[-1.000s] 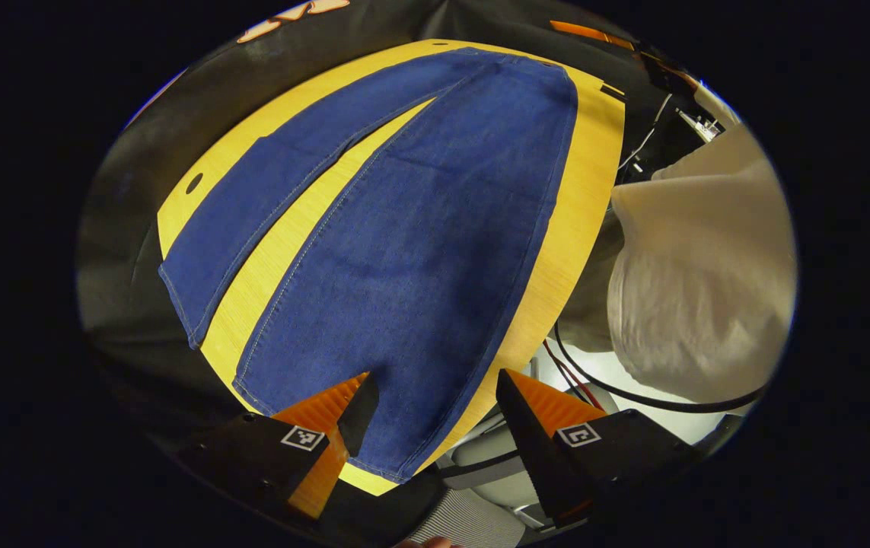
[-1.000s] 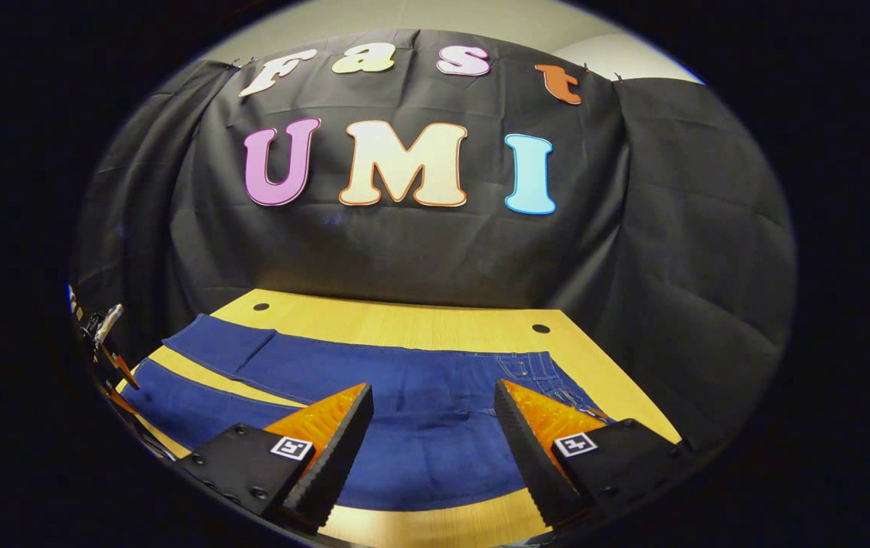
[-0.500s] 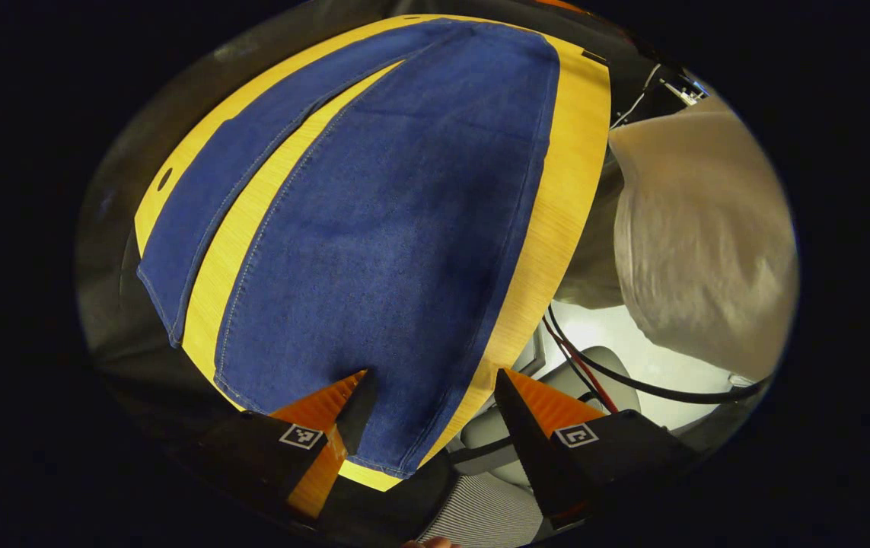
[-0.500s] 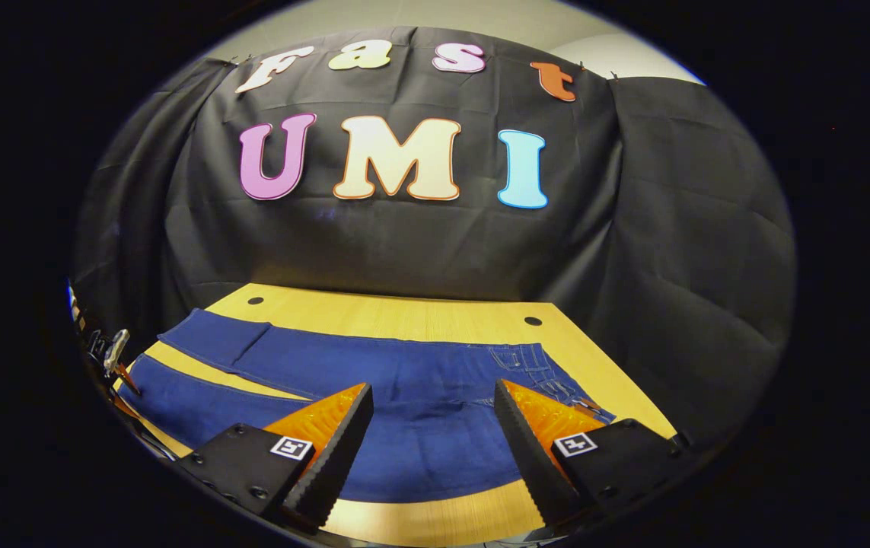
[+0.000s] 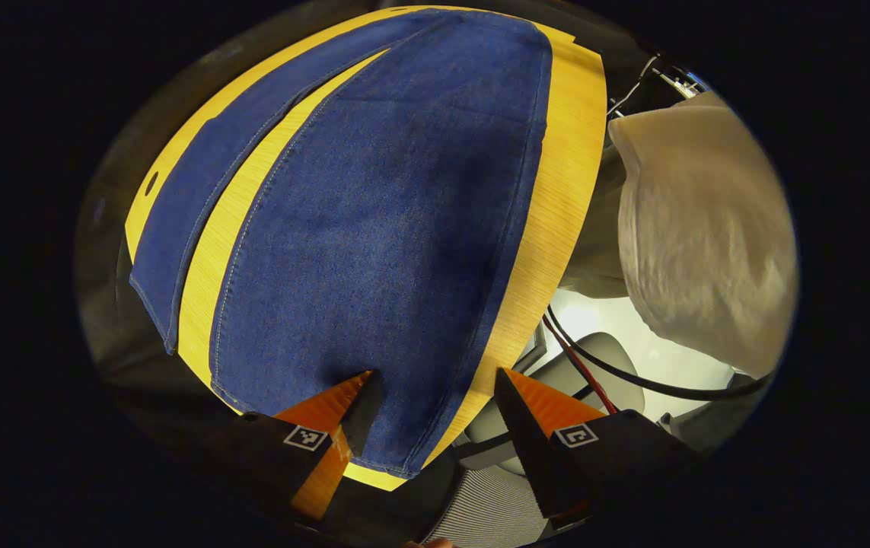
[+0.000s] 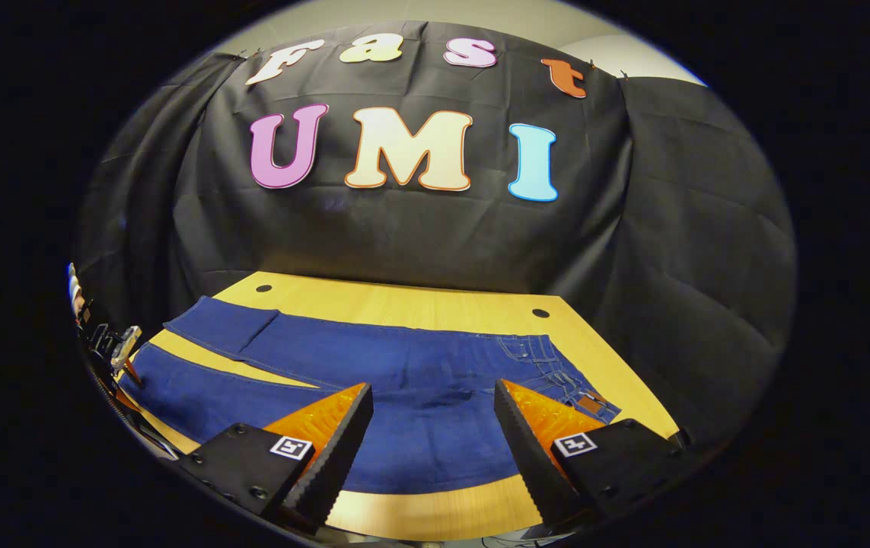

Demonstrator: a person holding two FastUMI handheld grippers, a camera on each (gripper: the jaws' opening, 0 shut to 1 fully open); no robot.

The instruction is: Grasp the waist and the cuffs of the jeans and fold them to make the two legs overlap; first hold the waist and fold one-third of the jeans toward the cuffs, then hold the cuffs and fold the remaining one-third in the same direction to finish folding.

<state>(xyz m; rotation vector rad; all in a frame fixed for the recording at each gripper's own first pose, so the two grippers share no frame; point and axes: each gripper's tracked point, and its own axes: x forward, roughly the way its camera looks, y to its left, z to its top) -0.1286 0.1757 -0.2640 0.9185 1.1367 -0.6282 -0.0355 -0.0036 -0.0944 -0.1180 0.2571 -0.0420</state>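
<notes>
Blue jeans lie flat on the yellow table, legs spread apart with a strip of wood between them. In the left gripper view, my left gripper is open just above the near leg's cuff; one finger is over the denim, the other past the table edge. In the right gripper view the jeans run left to right, with the waist and its belt loops at the right. My right gripper hovers open over the near edge, close to the seat and waist, holding nothing.
A person in pale clothing stands at the table's side, with cables and a chair below. The table has small round holes near its far corners. Black cloth walls the back and sides.
The left gripper has moved in closer over the near leg's cuff end, so the denim looms larger. The right gripper shifted only slightly, showing more of the waist. Both stay open.
</notes>
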